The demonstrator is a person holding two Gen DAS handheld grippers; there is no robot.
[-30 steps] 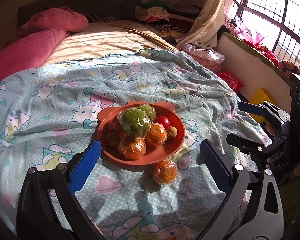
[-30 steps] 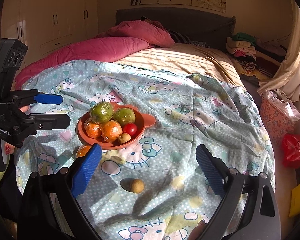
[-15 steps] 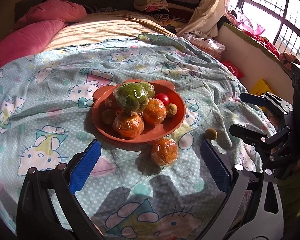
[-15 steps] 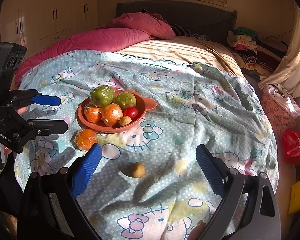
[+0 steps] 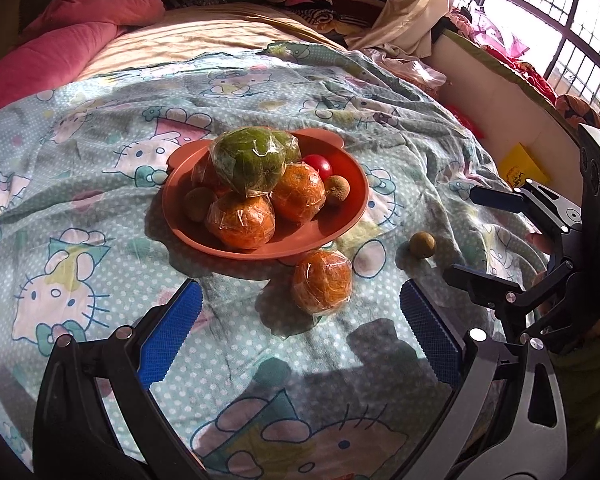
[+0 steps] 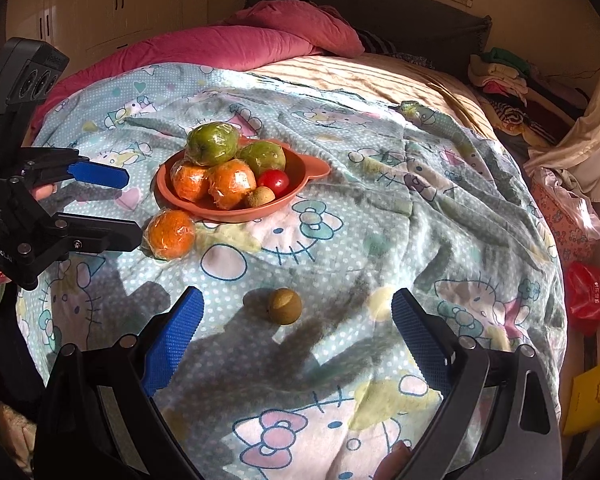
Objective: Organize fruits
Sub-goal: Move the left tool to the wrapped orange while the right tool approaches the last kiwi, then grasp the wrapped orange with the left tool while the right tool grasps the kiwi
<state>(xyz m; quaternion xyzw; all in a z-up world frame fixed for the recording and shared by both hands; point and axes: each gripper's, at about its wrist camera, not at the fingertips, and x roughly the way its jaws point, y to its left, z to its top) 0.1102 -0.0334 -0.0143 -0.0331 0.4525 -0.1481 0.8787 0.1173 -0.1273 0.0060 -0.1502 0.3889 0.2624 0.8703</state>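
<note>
Two fruits lie outside the round orange plastic plate point(image 5: 352, 216) on the soft cartoon-print bedsheet point(image 6: 380, 208): a plastic-wrapped orange point(image 5: 322, 282) touching the plate's near rim, and a small brown round fruit point(image 6: 285, 306) well apart from it. The left gripper point(image 5: 298, 330) and right gripper point(image 6: 296, 330) hang spread wide and empty. Slippery wrap could slide between pads; the small fruit may roll on creases; the heaped plate could shed fruit.

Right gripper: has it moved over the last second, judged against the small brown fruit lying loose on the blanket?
Yes. The right gripper has come forward and down toward the small brown fruit, which now lies just ahead of its open fingers.
</note>
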